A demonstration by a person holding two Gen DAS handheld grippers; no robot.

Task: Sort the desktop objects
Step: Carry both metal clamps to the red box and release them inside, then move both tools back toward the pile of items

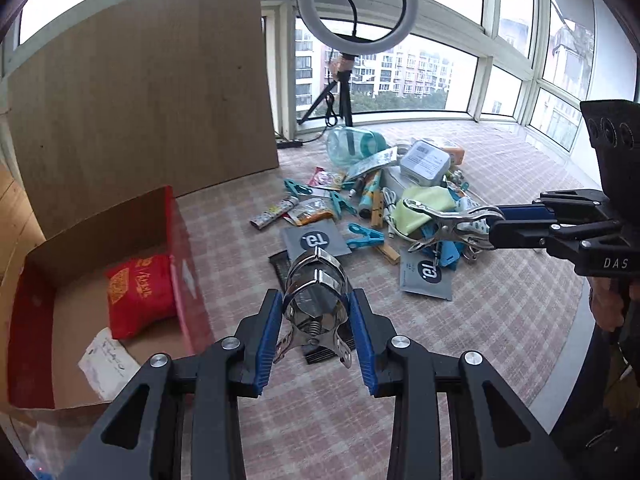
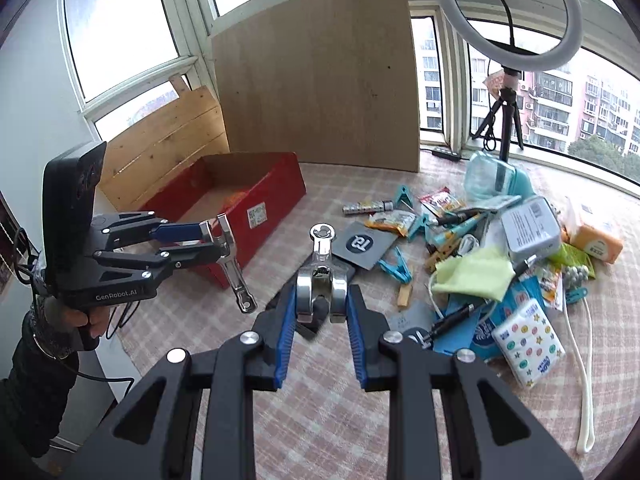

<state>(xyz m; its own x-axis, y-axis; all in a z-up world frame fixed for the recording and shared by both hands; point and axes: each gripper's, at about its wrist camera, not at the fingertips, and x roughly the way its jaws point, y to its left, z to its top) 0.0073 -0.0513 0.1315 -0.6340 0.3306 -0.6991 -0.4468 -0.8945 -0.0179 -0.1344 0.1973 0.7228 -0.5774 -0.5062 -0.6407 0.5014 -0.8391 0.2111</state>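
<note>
Metal clips fill both claws: left claw (image 1: 318, 330) clenched on a steel clip (image 1: 316, 300) nearest the red box (image 1: 182, 264) at the tabletop's left edge, right claw (image 2: 320, 312) gripping its clip (image 2: 322, 280) farther off.

Premises: an enclosed residential balcony or sunroom, fitted out for filming. Curved window frames (image 1: 488, 64) wrap the far side and look onto multi-storey apartment blocks (image 2: 576, 108) and treetops (an upper floor, evidently). A ring light (image 1: 357, 7) on a tripod stands by the glass. A checked cloth (image 1: 500, 304) covers the work surface, which carries a heap of household clutter (image 2: 500, 248) and a red cardboard box (image 2: 256, 208). A plywood board (image 1: 140, 92) leans upright behind.
</note>
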